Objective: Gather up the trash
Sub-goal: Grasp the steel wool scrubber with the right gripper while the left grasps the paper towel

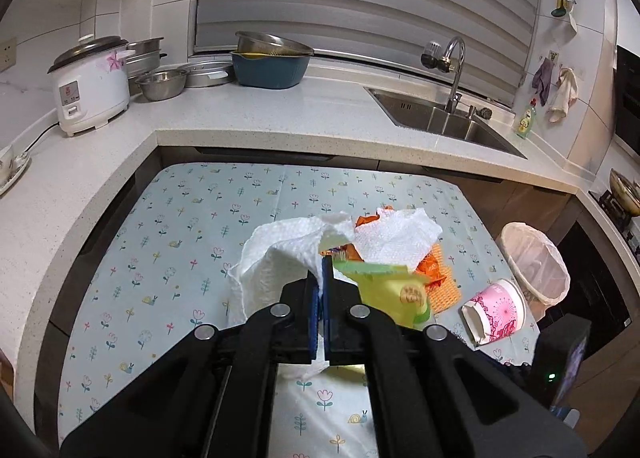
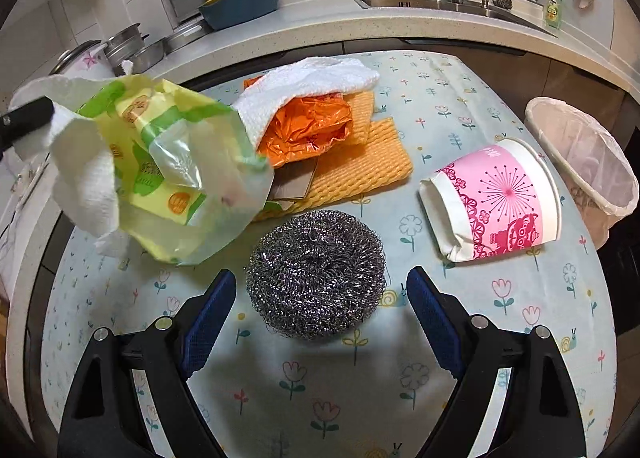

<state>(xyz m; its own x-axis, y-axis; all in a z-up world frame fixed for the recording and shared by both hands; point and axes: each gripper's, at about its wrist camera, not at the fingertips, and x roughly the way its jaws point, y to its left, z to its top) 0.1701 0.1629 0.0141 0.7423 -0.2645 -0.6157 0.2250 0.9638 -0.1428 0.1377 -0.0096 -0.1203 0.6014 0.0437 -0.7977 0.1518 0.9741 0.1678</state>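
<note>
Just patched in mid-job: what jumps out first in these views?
The left gripper is shut on a paper towel with a yellow-green bag hanging from the bundle above the table. The steel scourer lies between the open right gripper fingers, pink cup tipped over right.

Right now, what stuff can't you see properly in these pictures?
- Steel scrubber: hidden in the left wrist view, behind the left claw.
- Cardboard scrap: mostly covered by the yellow-green bag and orange wrapper, right wrist view.
- Inside the trash bin: the cloudy liner hides what's in it.
- Printing on the bag: blurred in both views.
- Pink cup: its open mouth faces away.
</note>
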